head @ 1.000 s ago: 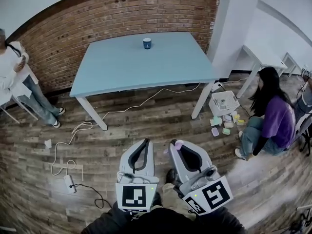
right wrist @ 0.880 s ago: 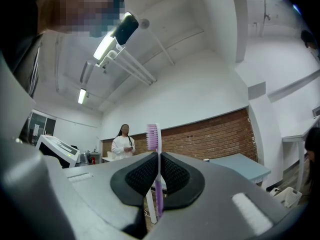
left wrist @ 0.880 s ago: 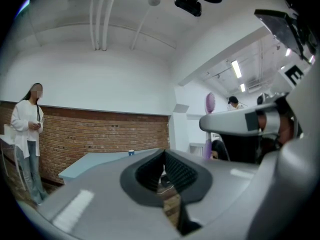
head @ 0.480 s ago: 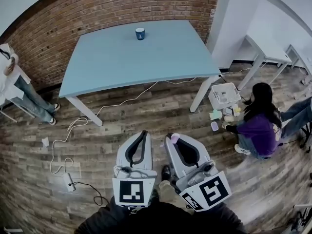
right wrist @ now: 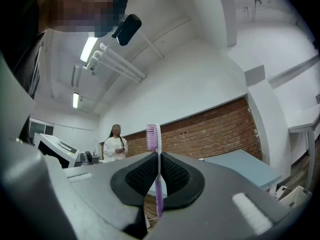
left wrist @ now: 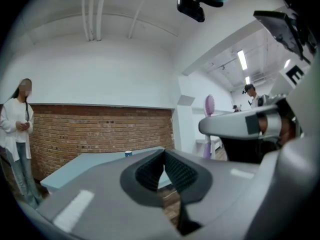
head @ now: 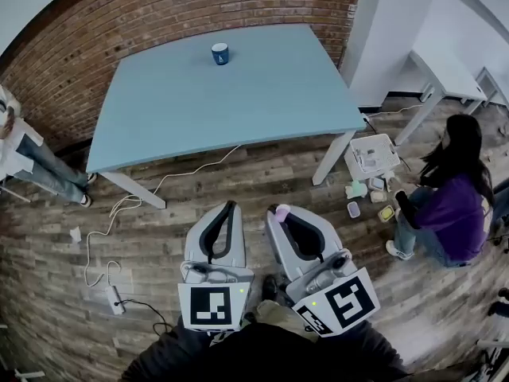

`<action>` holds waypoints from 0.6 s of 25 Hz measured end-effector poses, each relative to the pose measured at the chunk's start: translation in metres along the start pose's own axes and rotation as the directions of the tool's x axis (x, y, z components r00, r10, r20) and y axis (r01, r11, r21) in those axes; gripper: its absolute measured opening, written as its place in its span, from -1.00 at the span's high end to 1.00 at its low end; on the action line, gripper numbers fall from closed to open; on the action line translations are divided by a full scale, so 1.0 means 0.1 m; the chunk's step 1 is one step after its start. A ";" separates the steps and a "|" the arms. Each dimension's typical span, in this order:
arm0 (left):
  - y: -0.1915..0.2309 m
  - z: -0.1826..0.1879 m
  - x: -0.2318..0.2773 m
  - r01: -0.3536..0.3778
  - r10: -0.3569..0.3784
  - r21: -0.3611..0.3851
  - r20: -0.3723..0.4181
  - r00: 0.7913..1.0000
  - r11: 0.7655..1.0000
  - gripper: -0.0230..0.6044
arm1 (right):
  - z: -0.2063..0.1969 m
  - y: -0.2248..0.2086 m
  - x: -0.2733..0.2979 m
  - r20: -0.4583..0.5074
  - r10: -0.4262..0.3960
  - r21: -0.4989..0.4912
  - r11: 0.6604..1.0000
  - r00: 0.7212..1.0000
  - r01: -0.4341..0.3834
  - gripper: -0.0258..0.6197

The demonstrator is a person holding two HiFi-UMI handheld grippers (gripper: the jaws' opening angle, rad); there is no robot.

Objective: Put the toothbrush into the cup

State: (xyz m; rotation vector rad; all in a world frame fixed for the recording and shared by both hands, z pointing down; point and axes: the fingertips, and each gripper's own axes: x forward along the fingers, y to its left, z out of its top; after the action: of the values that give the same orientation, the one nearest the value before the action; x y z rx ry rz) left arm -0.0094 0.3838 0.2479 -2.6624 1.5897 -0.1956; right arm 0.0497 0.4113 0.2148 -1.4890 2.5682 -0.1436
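Our right claw (right wrist: 159, 159) pinches the thin toothbrush (right wrist: 153, 136), left claw (left wrist: 163, 161) pressed together empty; above the cup (head: 219, 52) the brush may twist and miss

Purple toothbrush (right wrist: 159, 189) upright in right claw (right wrist: 158, 156) — blue cup (head: 219, 52) on table (head: 262, 94).

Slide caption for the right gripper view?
Right tool clamps an upright purple plastic toothbrush, red brick wall behind.

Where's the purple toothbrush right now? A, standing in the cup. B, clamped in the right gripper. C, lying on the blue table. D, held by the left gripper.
B: the right gripper is shut on the toothbrush, bristles up, while the cup sits alone on the table.
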 end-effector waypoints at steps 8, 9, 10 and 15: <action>0.21 0.12 0.22 -0.063 0.063 0.007 0.018 0.998 0.998 0.90 | 0.07 -0.17 0.28 0.015 0.042 -0.001 0.999 0.999 -0.042 0.87; 0.22 0.13 0.25 -0.066 0.066 0.011 0.025 0.998 0.998 0.90 | 0.08 -0.19 0.31 0.018 0.046 -0.004 0.999 0.999 -0.046 0.87; 0.24 0.13 0.28 -0.069 0.068 0.015 0.030 0.997 0.998 0.90 | 0.08 -0.21 0.34 0.018 0.049 -0.006 0.999 0.999 -0.049 0.87; 0.38 0.12 0.49 -0.076 0.075 0.008 0.041 0.996 0.997 0.90 | 0.08 -0.30 0.56 0.019 0.058 -0.021 0.998 0.998 -0.057 0.87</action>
State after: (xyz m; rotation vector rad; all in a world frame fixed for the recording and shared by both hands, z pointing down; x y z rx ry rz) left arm -0.0186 0.3224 0.2363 -2.5766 1.6691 -0.1457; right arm 0.0493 0.3482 0.2068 -1.4145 2.6013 -0.0944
